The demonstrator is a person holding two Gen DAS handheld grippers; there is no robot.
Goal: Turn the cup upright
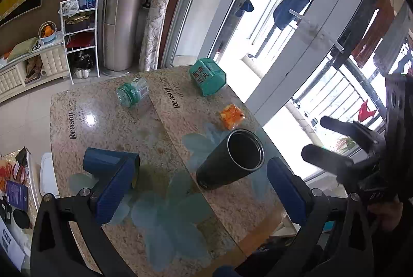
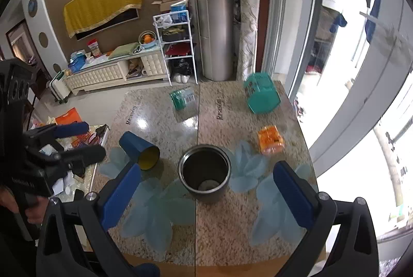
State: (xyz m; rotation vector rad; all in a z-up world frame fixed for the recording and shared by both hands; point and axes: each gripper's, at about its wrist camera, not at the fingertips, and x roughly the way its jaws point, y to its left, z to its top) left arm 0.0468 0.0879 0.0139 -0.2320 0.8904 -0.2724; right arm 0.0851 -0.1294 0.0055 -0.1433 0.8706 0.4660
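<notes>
A dark metal tumbler (image 1: 232, 160) stands upright on the speckled table, mouth up; it also shows in the right wrist view (image 2: 205, 172), between my right fingers and a little ahead of them. A blue cup with a yellow inside (image 2: 140, 151) lies on its side to its left, and it shows in the left wrist view (image 1: 109, 162) behind my left finger. My left gripper (image 1: 201, 189) is open and empty above the table. My right gripper (image 2: 206, 197) is open and empty. Each gripper shows in the other's view, the right one (image 1: 333, 145) and the left one (image 2: 77, 141).
A green-capped jar (image 2: 182, 97) lies on its side at the far edge. A teal box (image 2: 260, 93) sits at the far right, an orange packet (image 2: 269, 140) nearer. The table (image 2: 232, 225) ends by the glass door on the right; a cluttered side table (image 2: 85, 137) lies left.
</notes>
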